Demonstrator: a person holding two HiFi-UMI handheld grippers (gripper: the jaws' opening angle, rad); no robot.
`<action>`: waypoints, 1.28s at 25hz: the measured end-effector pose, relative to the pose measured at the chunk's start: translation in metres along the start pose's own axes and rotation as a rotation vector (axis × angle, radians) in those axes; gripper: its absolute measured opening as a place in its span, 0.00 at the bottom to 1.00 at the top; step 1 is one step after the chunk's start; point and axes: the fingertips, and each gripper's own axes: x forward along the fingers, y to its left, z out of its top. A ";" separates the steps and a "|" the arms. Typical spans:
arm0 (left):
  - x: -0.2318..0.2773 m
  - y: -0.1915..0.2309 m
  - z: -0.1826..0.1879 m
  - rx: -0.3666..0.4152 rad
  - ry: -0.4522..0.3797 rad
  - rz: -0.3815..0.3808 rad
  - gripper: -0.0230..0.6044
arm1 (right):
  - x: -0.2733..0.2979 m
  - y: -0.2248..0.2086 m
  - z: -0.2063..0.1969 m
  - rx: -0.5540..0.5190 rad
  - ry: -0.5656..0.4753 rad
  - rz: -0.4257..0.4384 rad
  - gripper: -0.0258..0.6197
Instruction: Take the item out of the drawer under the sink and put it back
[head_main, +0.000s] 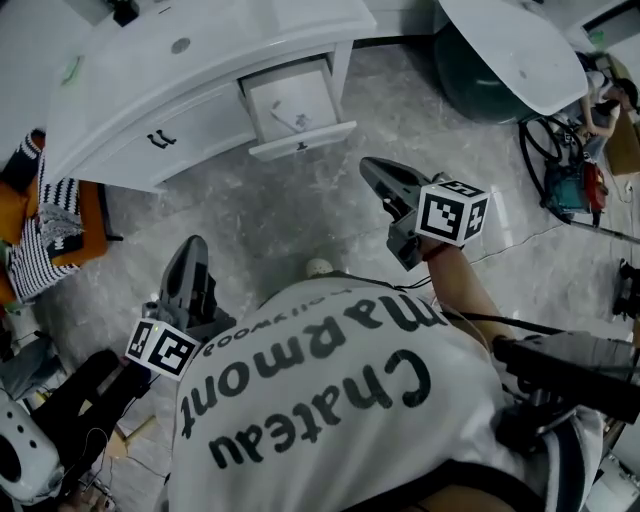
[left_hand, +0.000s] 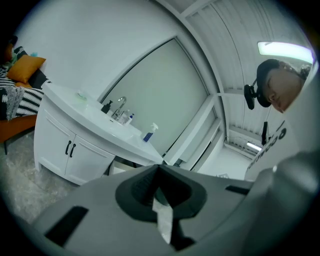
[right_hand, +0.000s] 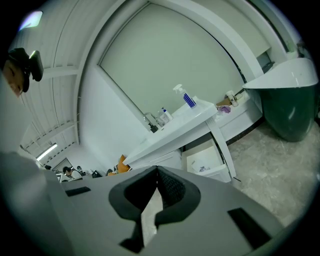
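Standing back from the white sink cabinet (head_main: 190, 75), you hold both grippers over the grey stone floor (head_main: 270, 215), well apart from the furniture. Check the left gripper (head_main: 191, 247) at the lower left of the head view: in the left gripper view its jaws meet at the tips (left_hand: 159, 168) and nothing sits between them. Check the right gripper (head_main: 371, 169) at centre right: in the right gripper view its jaws are likewise pressed together (right_hand: 156, 170) and carry nothing. Each gripper shows its marker cube, the left one (head_main: 160, 347) near your shirt (head_main: 330, 400) and the right one (head_main: 452, 212) above your forearm. Locate the drawer (head_main: 300, 135) under the sink; it stands pulled out at the right end of the cabinet, and the right gripper view also shows it open (right_hand: 210, 172). Note the item (head_main: 283, 119) lying on the drawer floor, too small to identify, and touched by neither gripper. Observe the two cabinet doors with dark handles (head_main: 160, 140) to the left of the drawer. Observe the tap (left_hand: 120, 104) and a blue spray bottle (right_hand: 186, 97) standing on the cabinet top.
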 end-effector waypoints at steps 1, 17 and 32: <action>0.000 0.000 0.001 0.004 0.001 -0.002 0.05 | 0.001 0.000 0.000 0.002 -0.003 0.000 0.06; 0.020 0.002 0.010 0.046 0.014 -0.040 0.05 | -0.005 -0.004 -0.006 0.019 -0.023 -0.033 0.06; 0.005 0.009 -0.007 -0.007 0.018 0.034 0.05 | 0.002 0.000 -0.021 0.046 0.038 -0.001 0.06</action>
